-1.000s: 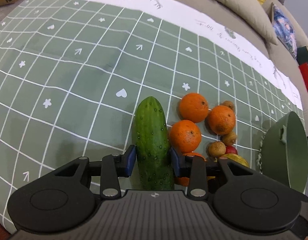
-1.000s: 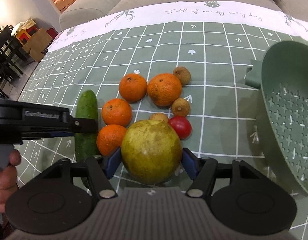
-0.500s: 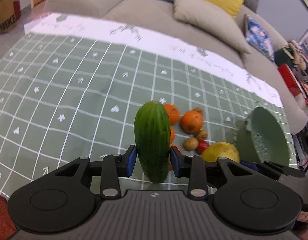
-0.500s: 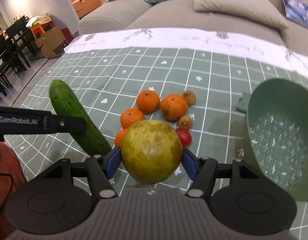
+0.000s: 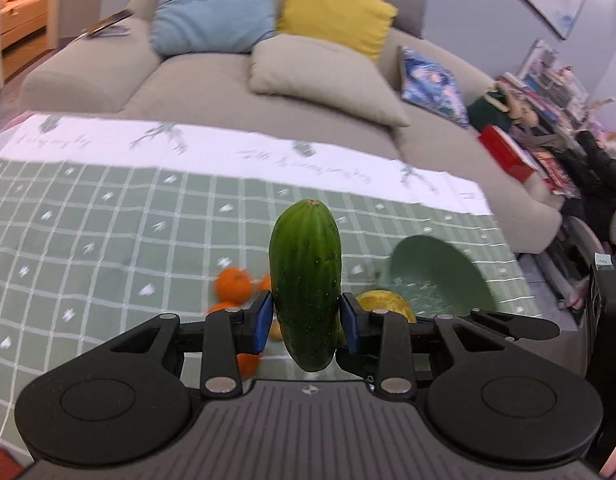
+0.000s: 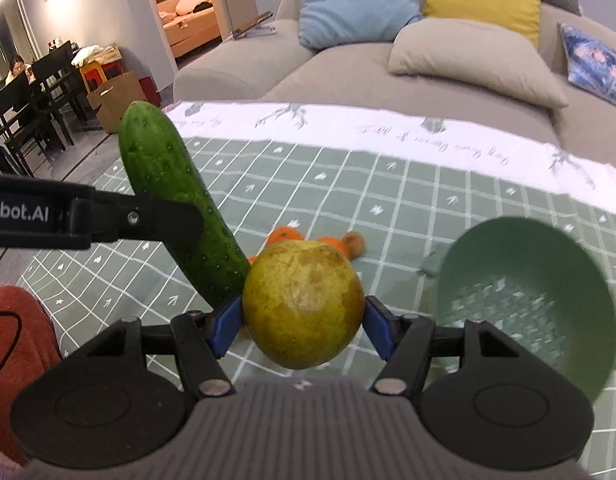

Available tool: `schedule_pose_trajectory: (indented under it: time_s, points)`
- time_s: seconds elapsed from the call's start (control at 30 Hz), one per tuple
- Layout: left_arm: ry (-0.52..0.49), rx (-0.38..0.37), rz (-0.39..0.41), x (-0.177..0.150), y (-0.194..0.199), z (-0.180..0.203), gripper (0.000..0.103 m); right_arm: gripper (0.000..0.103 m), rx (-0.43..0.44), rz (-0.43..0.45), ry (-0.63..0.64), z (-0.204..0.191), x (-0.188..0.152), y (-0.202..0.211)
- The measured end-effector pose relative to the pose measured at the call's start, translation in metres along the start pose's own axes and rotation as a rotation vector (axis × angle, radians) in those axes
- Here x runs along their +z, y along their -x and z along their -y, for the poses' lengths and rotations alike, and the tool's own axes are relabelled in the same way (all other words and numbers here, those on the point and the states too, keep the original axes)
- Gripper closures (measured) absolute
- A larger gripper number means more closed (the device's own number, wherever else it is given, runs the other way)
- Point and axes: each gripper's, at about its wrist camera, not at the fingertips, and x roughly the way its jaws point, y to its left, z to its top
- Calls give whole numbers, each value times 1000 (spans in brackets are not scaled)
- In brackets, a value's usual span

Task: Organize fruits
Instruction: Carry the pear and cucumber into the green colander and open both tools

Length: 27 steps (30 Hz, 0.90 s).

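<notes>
My left gripper point(image 5: 306, 322) is shut on a green cucumber point(image 5: 306, 276) and holds it high above the table, tip pointing away. The cucumber point(image 6: 180, 204) also shows in the right wrist view, to the left of my right gripper. My right gripper point(image 6: 302, 326) is shut on a large yellow-green pear point(image 6: 304, 304), also lifted; the pear point(image 5: 384, 304) peeks out in the left wrist view. Oranges point(image 5: 233, 285) and small brown fruits point(image 6: 354, 242) lie on the green checked tablecloth point(image 5: 108, 240) below. A green colander point(image 6: 528, 300) stands to the right.
A beige sofa point(image 5: 236, 84) with blue, yellow and beige cushions runs along the table's far edge. Cluttered shelves point(image 5: 548, 120) are at the right. Dining chairs point(image 6: 36, 96) and a paper bag stand far left. The colander point(image 5: 440, 276) sits right of the fruit pile.
Both grippers have risen well above the table with the cucumber and the pear; the views now tilt up toward the sofa. The fruit pile and colander look smaller and farther below.
</notes>
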Motion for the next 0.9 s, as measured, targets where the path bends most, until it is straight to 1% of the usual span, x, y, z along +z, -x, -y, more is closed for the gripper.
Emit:
schedule_pose_trajectory:
  time_s: [0.13,0.23,0.33,0.47,0.63,0.77,0.9]
  points:
    - [-24,-65,7,15,-8,25,63,41,-34,25,3,24,8,24]
    - [-48,-107,-1,23,-18,44,63,41,-60,23,-8,48,13,37]
    - [-68,-149,-27,29,-36,62,63,41,-104,5,7,72,15,41]
    - [-94,-175,-85,33,-67,85,63,41,-156,-42,21,106,14,36]
    - [-149,-173,-189,28,-108,109,63,41,-209,-125,63,136,5,12]
    - [-182,-153,-262,17,-130,117,63,41,-190,-190,92,143,-8,-8]
    - [-200,-134,-316,9,-138,113,63,41,-155,-237,70,143,-19,-19]
